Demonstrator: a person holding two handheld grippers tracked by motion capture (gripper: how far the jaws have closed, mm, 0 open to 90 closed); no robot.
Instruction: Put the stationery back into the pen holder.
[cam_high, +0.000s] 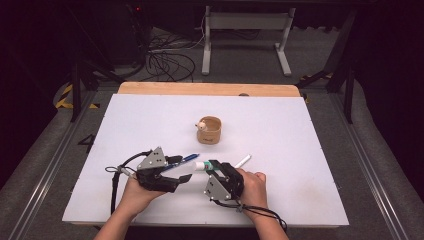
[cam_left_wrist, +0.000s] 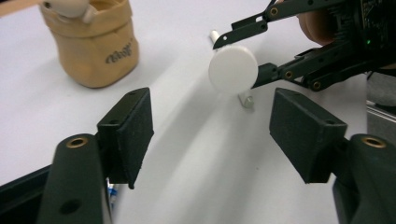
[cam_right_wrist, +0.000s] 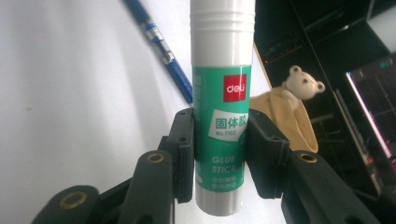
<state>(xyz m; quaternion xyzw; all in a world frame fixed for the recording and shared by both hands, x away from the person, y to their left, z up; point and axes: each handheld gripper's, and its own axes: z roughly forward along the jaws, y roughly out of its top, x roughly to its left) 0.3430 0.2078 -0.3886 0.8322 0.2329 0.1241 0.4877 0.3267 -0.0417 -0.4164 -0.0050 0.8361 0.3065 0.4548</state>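
Your high view looks forward and down over the whole white table (cam_high: 150, 120) from its near edge, while both gripper views sit close and low over its near half, sharing the glue stick (cam_right_wrist: 222, 93) and tan pouch (cam_left_wrist: 95, 44).

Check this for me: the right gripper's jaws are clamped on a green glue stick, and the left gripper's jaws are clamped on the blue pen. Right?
Half right. The right gripper does clamp the glue stick, but the left gripper holds nothing: the left gripper view shows its jaws open and empty.
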